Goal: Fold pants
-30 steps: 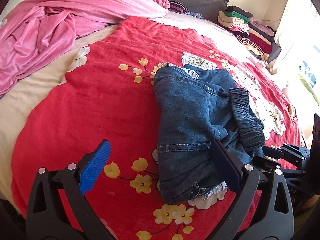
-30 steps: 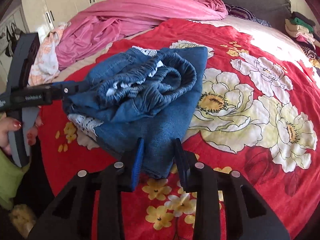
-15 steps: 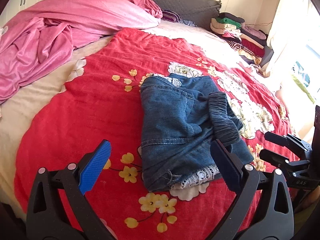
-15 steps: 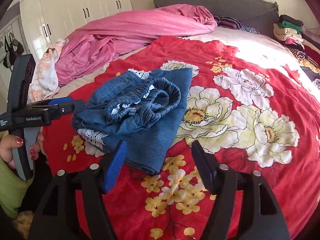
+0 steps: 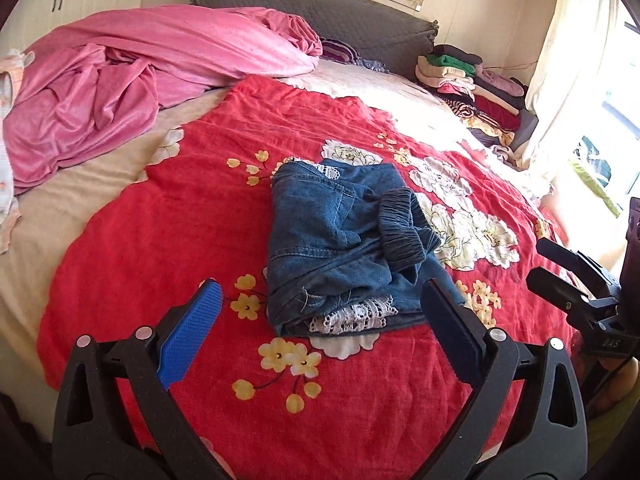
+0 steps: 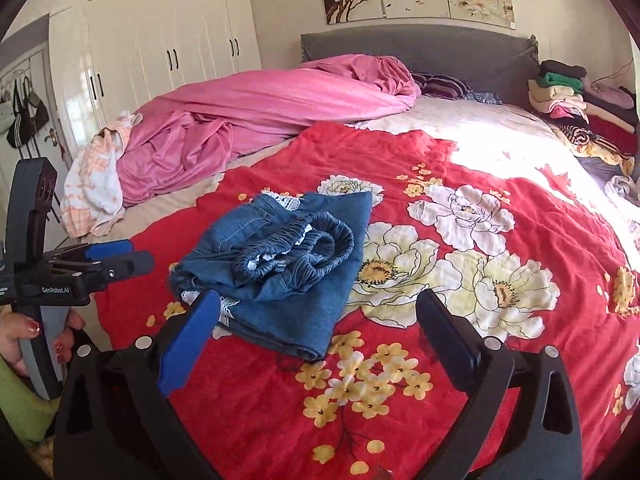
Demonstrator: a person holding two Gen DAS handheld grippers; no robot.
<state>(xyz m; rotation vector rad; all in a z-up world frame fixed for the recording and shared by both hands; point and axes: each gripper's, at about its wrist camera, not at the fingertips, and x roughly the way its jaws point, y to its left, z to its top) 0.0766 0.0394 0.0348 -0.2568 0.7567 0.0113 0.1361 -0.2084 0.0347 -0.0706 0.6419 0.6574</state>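
Observation:
The blue denim pants (image 5: 340, 248) lie folded in a compact bundle on the red floral bedspread (image 5: 160, 216), elastic waistband on top, white lace trim showing at the near edge. They also show in the right wrist view (image 6: 288, 268). My left gripper (image 5: 320, 328) is open and empty, held back above the bundle's near edge. My right gripper (image 6: 316, 332) is open and empty, also pulled back from the pants. Each gripper shows in the other's view: the right one (image 5: 560, 276) at the right edge, the left one (image 6: 116, 258) at the left.
A crumpled pink blanket (image 5: 132, 80) covers the bed's far left. A stack of folded clothes (image 5: 468, 80) sits at the far right by the grey headboard (image 6: 420, 48). A peach-and-white cloth (image 6: 96, 184) lies at the left edge. White wardrobes (image 6: 160, 40) stand behind.
The right gripper opened and let go of the pants' edge. Both grippers drew back and up from the bundle, which now rests on the bedspread.

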